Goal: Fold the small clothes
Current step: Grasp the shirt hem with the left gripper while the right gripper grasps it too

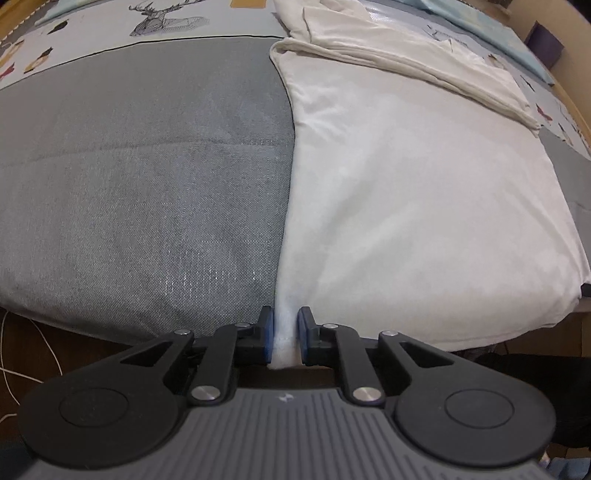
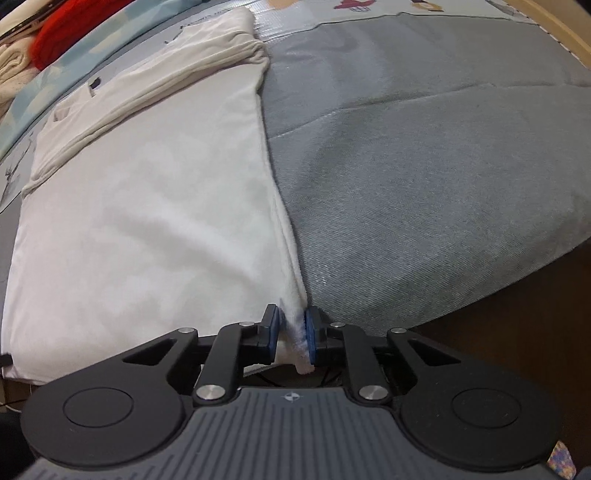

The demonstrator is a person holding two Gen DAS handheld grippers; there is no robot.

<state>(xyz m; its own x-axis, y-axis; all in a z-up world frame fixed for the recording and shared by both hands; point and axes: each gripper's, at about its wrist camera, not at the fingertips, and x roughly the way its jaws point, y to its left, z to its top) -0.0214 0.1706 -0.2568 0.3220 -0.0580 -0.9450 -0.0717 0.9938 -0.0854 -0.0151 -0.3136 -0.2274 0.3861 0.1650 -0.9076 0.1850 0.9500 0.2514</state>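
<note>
Garment (image 1: 406, 184) flat on bed (image 1: 129, 166), near edge at bed's front. Far part folded back onto itself. Left gripper (image 1: 285, 338) at garment's near left corner, right gripper (image 2: 291, 338) at near right corner, cloth between jaws of each.

Beside the white garment (image 1: 406, 192), the grey bed cover (image 1: 140, 177) lies bare and open for a gripper on either side. At the far end, the garment's folded-over top (image 1: 424, 62) (a low ridge) and a red cloth (image 2: 70, 29) crowd the bed.
</note>
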